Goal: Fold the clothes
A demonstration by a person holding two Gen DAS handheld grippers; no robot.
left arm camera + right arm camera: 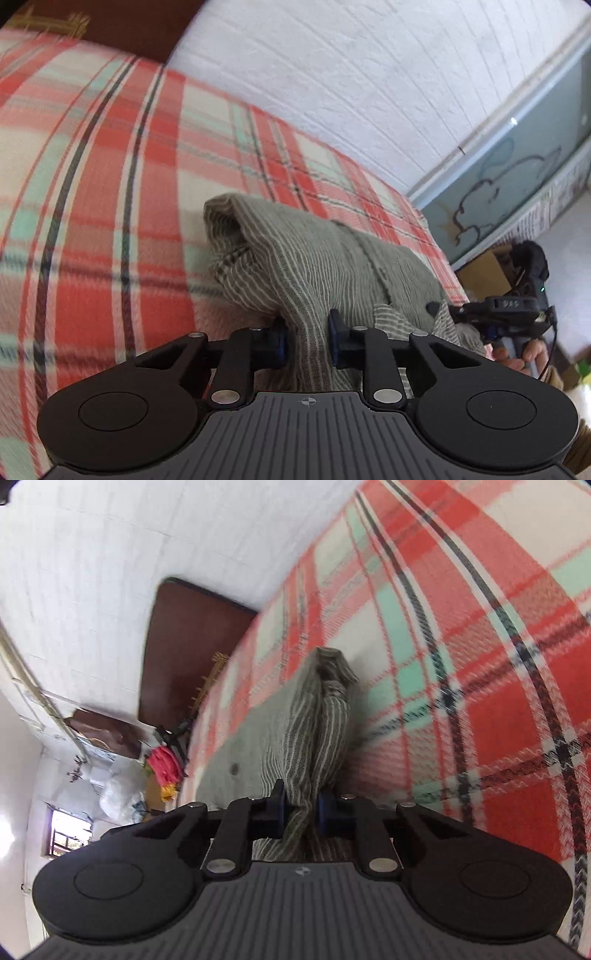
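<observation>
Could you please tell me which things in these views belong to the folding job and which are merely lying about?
Belonging to the job:
- grey-green striped woven garment
- left gripper, fingers shut on it
- right gripper, likewise
- red, cream and mint plaid blanket, the work surface

Lying about:
- dark brown wooden board
- red and yellow cloth bundle
- white plastic bags

You're holding a grey garment with thin white stripes; the bed cover under it is red, cream and mint plaid.

left wrist: close, along tongs | right: same | shared: garment
</observation>
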